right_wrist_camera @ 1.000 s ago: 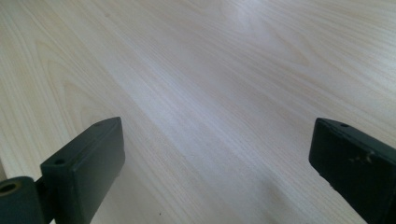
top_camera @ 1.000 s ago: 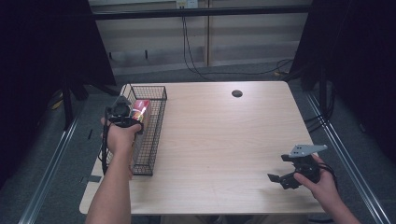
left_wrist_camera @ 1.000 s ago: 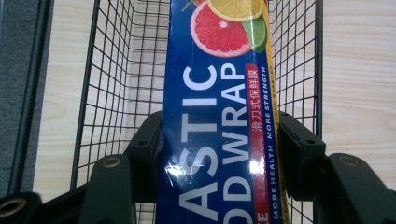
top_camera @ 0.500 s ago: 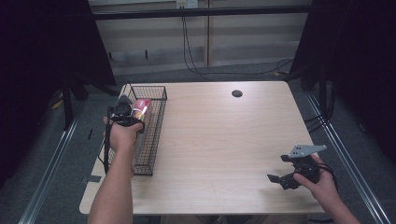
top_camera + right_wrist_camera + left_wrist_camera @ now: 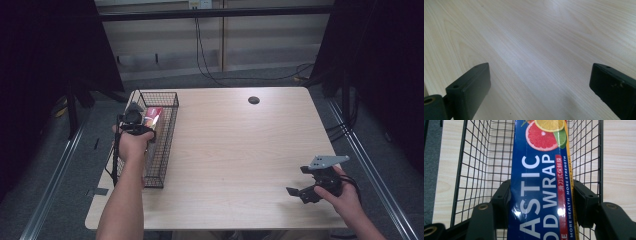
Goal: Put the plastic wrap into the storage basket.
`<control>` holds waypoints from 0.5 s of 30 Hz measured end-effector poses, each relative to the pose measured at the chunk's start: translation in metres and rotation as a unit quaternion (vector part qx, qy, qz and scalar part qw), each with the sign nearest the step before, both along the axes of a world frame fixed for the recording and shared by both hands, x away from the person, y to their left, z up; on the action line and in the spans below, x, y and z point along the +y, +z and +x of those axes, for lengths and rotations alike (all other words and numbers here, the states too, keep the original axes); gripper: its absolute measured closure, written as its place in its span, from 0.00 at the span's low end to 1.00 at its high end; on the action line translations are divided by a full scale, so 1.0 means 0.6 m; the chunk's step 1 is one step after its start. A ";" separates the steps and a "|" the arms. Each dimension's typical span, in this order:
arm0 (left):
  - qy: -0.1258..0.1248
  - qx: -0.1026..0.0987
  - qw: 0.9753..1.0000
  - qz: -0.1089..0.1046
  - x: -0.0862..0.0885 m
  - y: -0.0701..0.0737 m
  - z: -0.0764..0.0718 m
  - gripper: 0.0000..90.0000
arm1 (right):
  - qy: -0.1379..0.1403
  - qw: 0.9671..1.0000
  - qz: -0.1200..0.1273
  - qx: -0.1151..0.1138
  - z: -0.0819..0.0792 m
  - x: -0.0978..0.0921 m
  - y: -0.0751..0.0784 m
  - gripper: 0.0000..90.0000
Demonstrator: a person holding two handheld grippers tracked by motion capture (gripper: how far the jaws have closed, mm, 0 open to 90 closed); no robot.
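left gripper (image 5: 541,195) — clenched across the long blue cardboard box of plastic food wrap (image 5: 541,182), gripped by its narrow sides so it slots lengthwise into the black wire basket (image 5: 165,135) | box sits inside basket at table's left edge | right gripper (image 5: 306,192) — released, idling low over the pale wooden table (image 5: 240,150), well apart

One plastic wrap box (image 5: 541,182), one wire basket (image 5: 167,145), two tools (image 5: 142,131)
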State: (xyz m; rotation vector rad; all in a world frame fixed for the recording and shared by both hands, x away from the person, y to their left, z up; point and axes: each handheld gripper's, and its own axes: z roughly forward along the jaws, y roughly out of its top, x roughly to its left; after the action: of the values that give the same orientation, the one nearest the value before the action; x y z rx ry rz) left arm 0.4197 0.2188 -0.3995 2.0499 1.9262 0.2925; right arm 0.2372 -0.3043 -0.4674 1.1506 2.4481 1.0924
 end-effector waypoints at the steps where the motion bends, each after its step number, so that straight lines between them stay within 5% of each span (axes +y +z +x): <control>1: -0.001 0.001 1.000 0.002 0.000 -0.001 0.000 0.47 | 0.000 1.000 0.000 0.000 0.000 0.000 0.000 0.04; 6: -0.005 0.010 1.000 0.005 -0.002 -0.004 0.002 0.46 | 0.000 1.000 -0.001 0.000 0.000 0.000 0.000 0.04; 15: 0.000 -0.004 1.000 -0.007 0.000 0.011 -0.006 0.44 | 0.002 1.000 0.000 -0.003 -0.001 0.001 0.001 0.04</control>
State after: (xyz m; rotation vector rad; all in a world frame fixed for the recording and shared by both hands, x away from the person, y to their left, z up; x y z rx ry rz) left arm 0.4161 0.2187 -0.3927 2.0371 1.9178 0.2869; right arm 0.2367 -0.3036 -0.4667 1.1405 2.4476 1.0951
